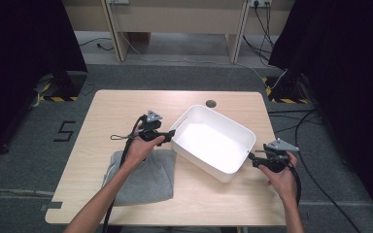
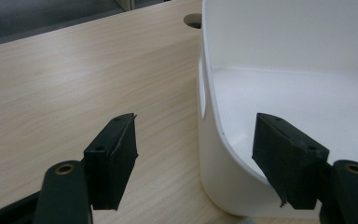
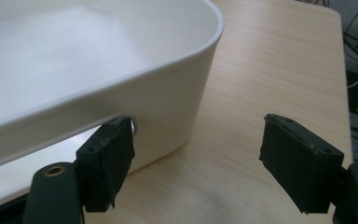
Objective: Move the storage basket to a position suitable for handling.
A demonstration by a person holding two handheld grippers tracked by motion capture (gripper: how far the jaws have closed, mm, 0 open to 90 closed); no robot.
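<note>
One white plastic tub [image 1: 213,141] sits a little right of the middle of the light wooden table [image 1: 107,109], turned at an angle to the table's edges, its inside bare and brightly lit. At its left end the left gripper [image 1: 170,134] is held level with the rim; in the left gripper view its jaws stand wide apart, one over the wood outside the tub's wall, the other over the tub's inside, with the wall [image 2: 209,140] and its handle slot between them. At the tub's right end the right gripper [image 1: 250,158] also has its jaws spread, and the right gripper view shows one jaw close against the side wall [image 3: 168,107], beside a small opening in it, while the other hangs over bare tabletop, well clear of the tub. Whether either gripper touches the plastic cannot be told. A folded grey cloth [image 1: 143,177] lies on the table's near left part, under the left forearm. Beyond the tub, a round cable hole [image 1: 211,103] marks the table's far edge.
</note>
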